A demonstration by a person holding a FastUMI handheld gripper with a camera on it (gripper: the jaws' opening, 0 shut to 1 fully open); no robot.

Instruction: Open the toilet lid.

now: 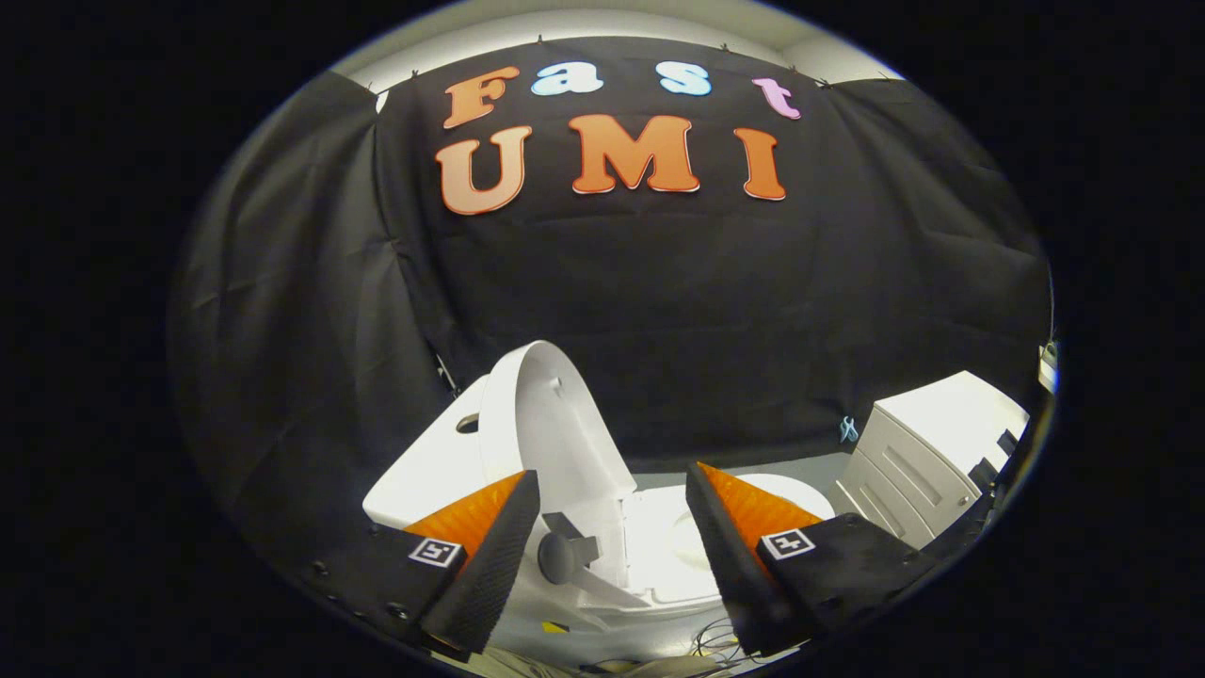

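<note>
Tool point(612, 527) released, fingers spread, touching nothing. Lid point(551, 433) stands raised, near upright, just ahead between the fingers, leaning toward the tank point(424, 471); bowl point(678, 546) exposed. Lid looks like rigid, smooth, light plastic, hinged; likely slippery. Best hold: free top rim.

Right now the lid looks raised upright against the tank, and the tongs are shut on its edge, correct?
Not quite. The toilet lid is raised upright against the tank, but the tongs are open, fingers spread apart with the lid's lower part between them, neither pressing on it. The gripper view shows this.
</note>
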